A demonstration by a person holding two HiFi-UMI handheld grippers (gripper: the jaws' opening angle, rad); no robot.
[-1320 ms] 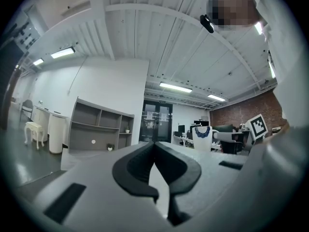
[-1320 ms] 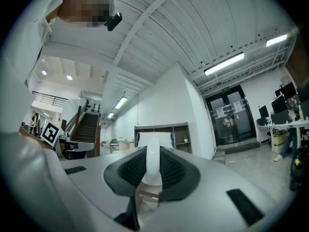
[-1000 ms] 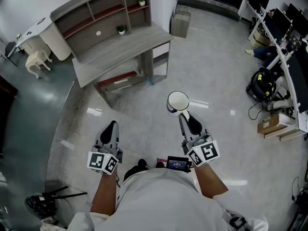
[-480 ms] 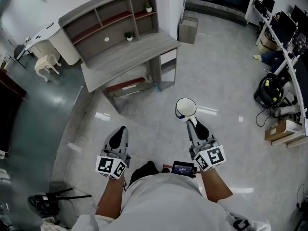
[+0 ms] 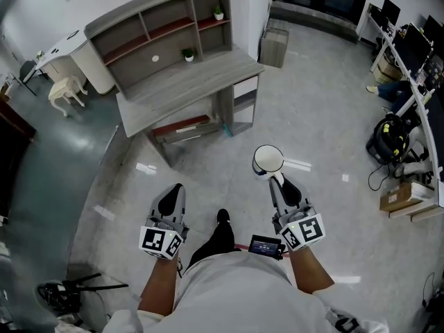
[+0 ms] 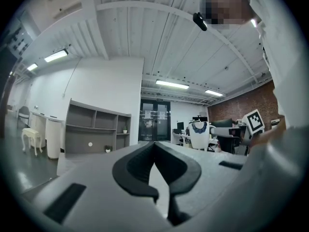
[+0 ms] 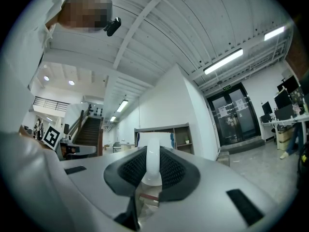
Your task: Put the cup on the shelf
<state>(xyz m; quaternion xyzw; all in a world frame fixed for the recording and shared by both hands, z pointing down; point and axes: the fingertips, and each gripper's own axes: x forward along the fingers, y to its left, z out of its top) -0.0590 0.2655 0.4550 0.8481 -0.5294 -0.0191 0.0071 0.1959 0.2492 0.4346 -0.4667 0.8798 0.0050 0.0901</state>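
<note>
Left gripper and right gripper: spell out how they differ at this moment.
The right gripper is shut on the handle of the white cup; the left gripper has its jaws together on nothing. In the right gripper view the cup covers part of the shelf unit; the left gripper view sees that unit unobstructed. Both point toward the shelf unit, well short of it.

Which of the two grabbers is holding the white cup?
The right gripper: its jaws are clamped on the handle of the white cup. The left gripper has its jaws together with nothing between them.
</note>
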